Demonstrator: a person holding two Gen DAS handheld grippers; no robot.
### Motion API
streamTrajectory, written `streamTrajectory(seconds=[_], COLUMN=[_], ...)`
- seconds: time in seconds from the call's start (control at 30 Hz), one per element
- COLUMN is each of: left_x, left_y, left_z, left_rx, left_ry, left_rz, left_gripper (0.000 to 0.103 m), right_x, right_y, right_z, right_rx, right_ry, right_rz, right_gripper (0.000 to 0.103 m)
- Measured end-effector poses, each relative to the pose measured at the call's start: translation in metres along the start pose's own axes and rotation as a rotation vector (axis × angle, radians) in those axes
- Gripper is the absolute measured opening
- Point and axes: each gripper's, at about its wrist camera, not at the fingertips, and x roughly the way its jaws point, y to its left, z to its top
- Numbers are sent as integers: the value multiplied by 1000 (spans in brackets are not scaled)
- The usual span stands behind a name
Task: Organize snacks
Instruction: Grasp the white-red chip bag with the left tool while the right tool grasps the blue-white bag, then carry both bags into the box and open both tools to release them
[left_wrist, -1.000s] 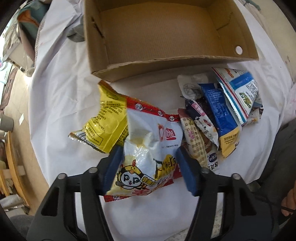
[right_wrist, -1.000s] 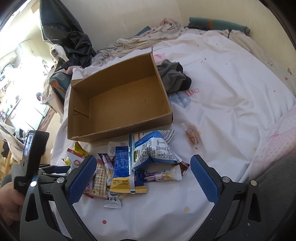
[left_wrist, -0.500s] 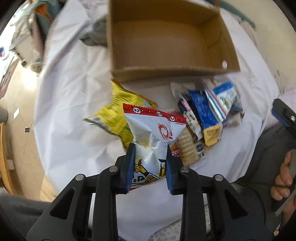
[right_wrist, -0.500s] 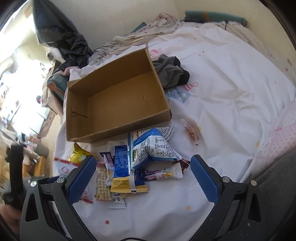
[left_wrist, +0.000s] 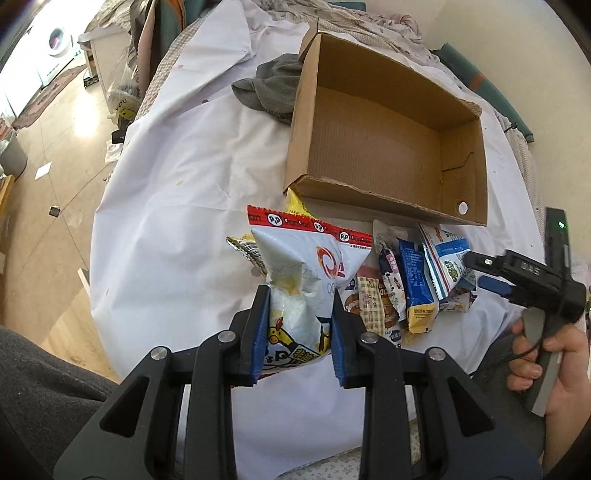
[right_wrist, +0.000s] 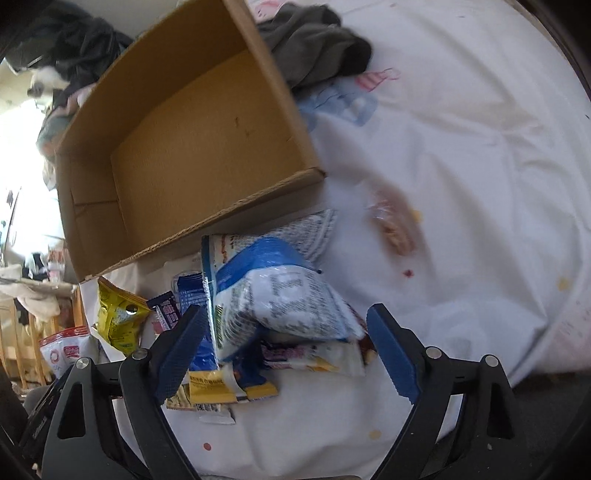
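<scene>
Left gripper (left_wrist: 297, 328): pads pinching the lower part of the white bag (left_wrist: 306, 273) (red strip along its top edge) — the film is creased between them and the bag stands clear of the sheet (left_wrist: 177, 177).
Right gripper (right_wrist: 286, 345): jaws wide and just now closing in, set either side of the blue-white bag (right_wrist: 280, 291); pads not pressing on it, so nothing is held. Seen from the left wrist, it hangs at the right end of the pile, a hand (left_wrist: 546, 354) on its grip.
Pile: small packets heaped just in front of the box (left_wrist: 388, 147) — a dark blue sachet (left_wrist: 415, 284), a checked biscuit pack (left_wrist: 371, 299), a yellow bag (right_wrist: 118, 317) at the left end, partly under the box's near corner.
Stray: one small clear-wrapped snack (right_wrist: 393, 225) lies apart on the sheet, right of the pile (blurred, contents unclear).
Box: open, upright, nothing inside.
Beyond: a grey cloth (left_wrist: 273, 88) bunched against the box's far corner.
Progress: barely begun. No snack is boxed; one is lifted, one is lined up for a grasp. The rest of the pile and the stray remain.
Risk: the puffy blue-white bag may slide or drag its neighbours when squeezed.
</scene>
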Motion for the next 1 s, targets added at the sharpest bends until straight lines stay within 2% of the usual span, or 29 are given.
streamTrajectory(seconds=[0.2, 0.27, 0.43, 0.5, 0.7, 0.8, 0.87, 1.0], left_x=[4, 5, 4, 3, -7, -18, -24, -33], left_y=[-4, -3, 2, 2, -2, -4, -7, -23], left_z=[0, 1, 2, 2, 3, 14, 24, 54], left_rx=[12, 9, -20, -20, -3, 6, 5, 40], left_ry=[-2, 0, -2, -9, -40, -78, -100, -157], left_rz=[-2, -2, -12, -16, -33, -34, -45, -60], left_gripper=[25, 25, 25, 25, 25, 25, 25, 25], right_x=[29, 39, 30, 21, -20, -50, -69, -87], right_y=[16, 14, 22, 24, 22, 22, 25, 36], right_z=[12, 13, 9, 5, -18, -27, -27, -13], right_rx=[-50, -40, -91, -98, -88, -113, -142, -203], right_ry=[37, 63, 26, 17, 22, -22, -81, -193], right_rz=[-81, -75, -52, -30, 84, 168, 219, 267], right_gripper=[91, 90, 61, 56, 55, 55, 55, 55])
